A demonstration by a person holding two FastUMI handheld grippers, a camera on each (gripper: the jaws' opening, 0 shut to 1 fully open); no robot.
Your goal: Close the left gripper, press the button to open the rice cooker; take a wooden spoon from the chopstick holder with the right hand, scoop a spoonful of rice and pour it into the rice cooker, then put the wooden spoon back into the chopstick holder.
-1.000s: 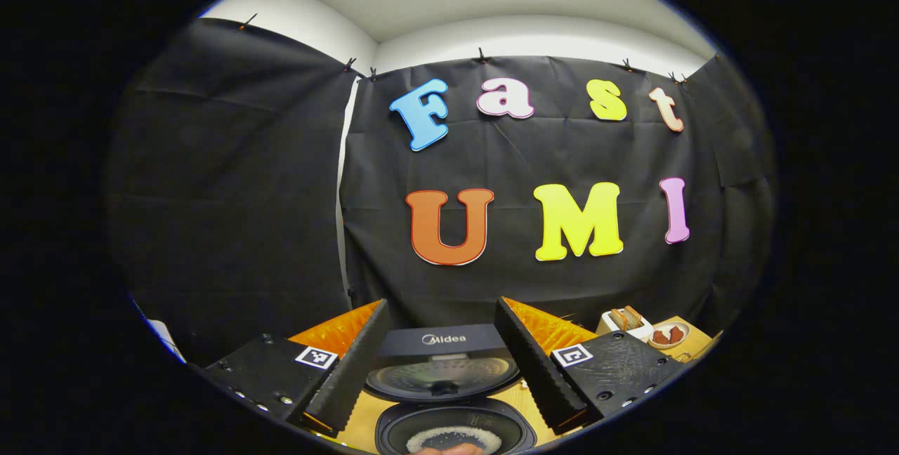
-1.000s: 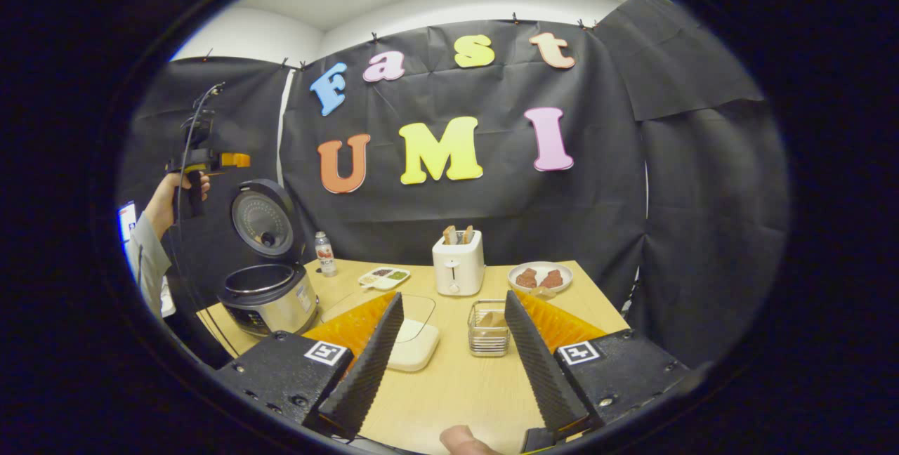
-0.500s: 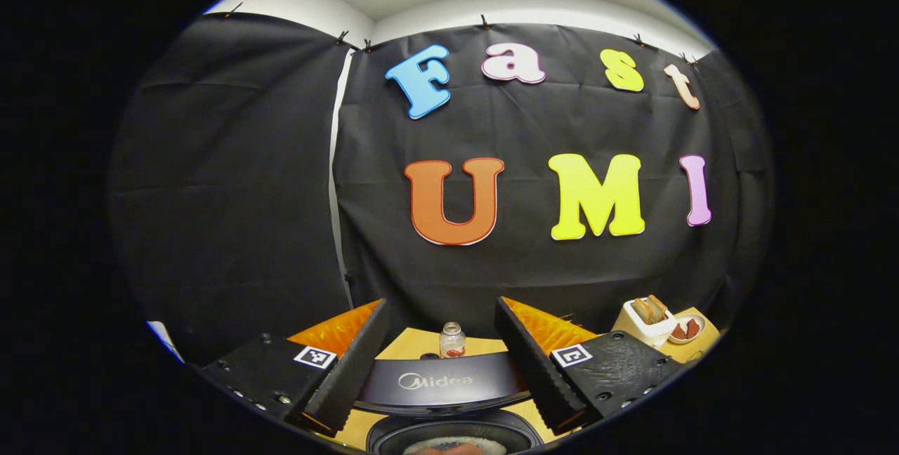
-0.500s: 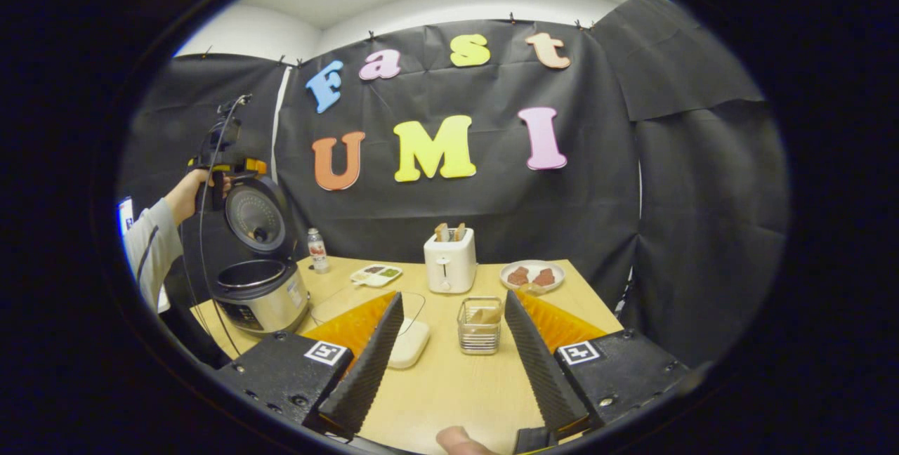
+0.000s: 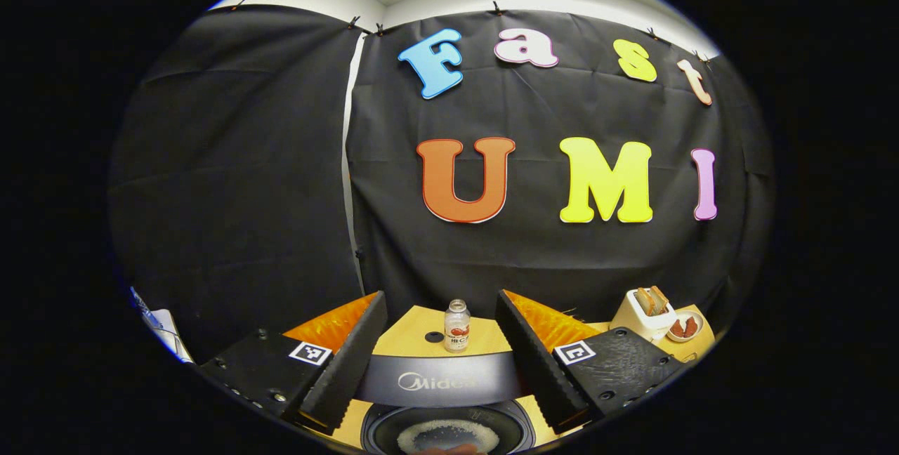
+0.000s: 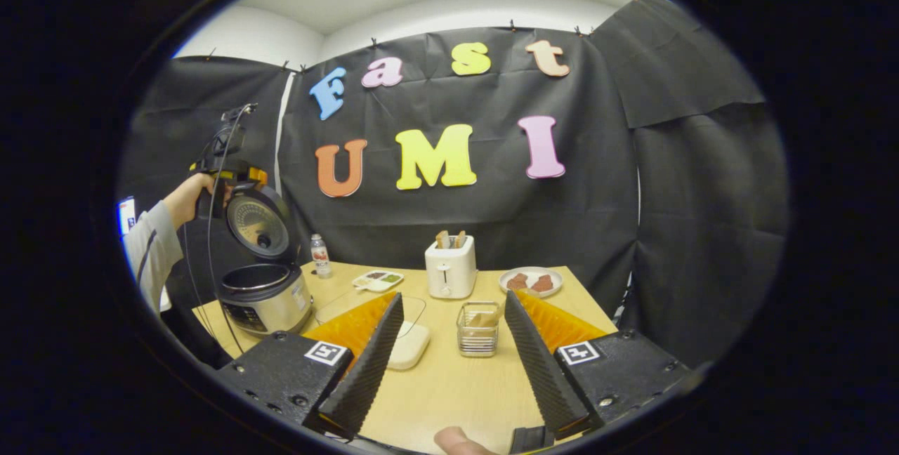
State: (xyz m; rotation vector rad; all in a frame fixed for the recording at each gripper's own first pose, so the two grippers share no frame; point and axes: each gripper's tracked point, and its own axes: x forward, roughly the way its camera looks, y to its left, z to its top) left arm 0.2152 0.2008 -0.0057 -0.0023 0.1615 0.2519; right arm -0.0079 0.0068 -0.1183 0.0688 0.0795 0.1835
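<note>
The rice cooker (image 6: 265,297) stands at the table's left with its lid (image 6: 260,225) raised. A hand holds my left gripper (image 6: 226,168) at the lid's top edge. In the left gripper view that gripper (image 5: 441,295) is open, the lid's dark edge (image 5: 441,379) spans the gap between its fingers, and the pot (image 5: 393,428) below has rice (image 5: 447,434) in it. My right gripper (image 6: 453,295) hangs open over the table. Just beyond it stands the wire chopstick holder (image 6: 477,330) with a tan wooden piece inside. A white rice box (image 6: 406,341) with a clear lid lies left of the holder.
A white toaster (image 6: 449,269) with bread, a plate (image 6: 530,281) of brown food and a small divided tray (image 6: 379,278) line the table's back. A small bottle (image 6: 320,255) stands behind the cooker. A sleeve (image 6: 151,258) reaches in at the far left.
My left gripper came down and forward to the raised lid's top edge, so the lid's underside dropped from its view. The right gripper barely shifted.
</note>
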